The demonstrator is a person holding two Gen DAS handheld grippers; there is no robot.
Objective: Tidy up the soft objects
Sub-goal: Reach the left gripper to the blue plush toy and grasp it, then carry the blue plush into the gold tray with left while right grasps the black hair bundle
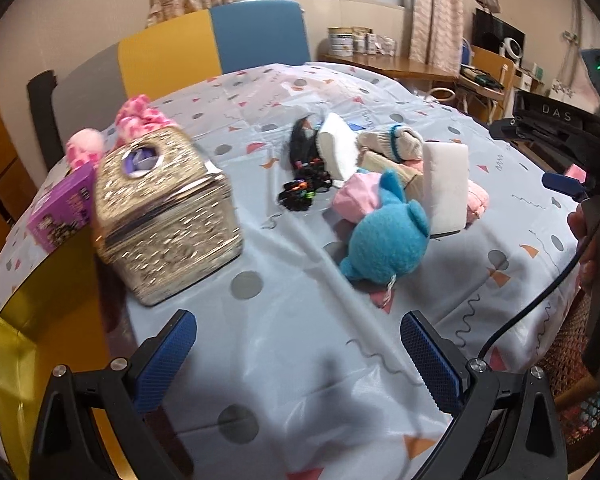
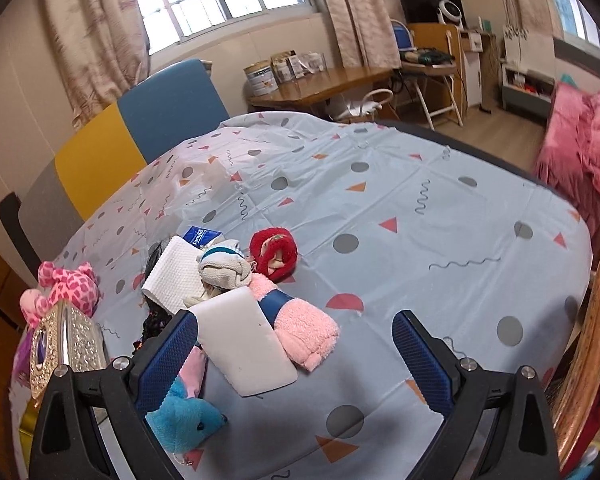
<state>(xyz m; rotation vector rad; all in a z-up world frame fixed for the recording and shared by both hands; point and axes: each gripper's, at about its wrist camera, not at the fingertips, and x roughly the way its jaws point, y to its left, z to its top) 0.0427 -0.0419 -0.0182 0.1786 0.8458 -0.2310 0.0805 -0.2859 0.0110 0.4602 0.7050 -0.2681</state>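
Silvery box [image 1: 168, 216] beside blue plush [image 1: 384, 236].

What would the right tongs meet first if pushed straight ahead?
Likely the white foam block, just ahead and left of centre between the open right tongs, with the pink towel right beside it. Depth is unclear, so bare tablecloth could come first.

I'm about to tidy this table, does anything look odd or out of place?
The soft things sit in a loose heap mid-table, with a white foam block propped tilted on the pink towel. The blue plush toy lies tipped over. Nothing looks spilled or damaged. Both grippers are open and empty.
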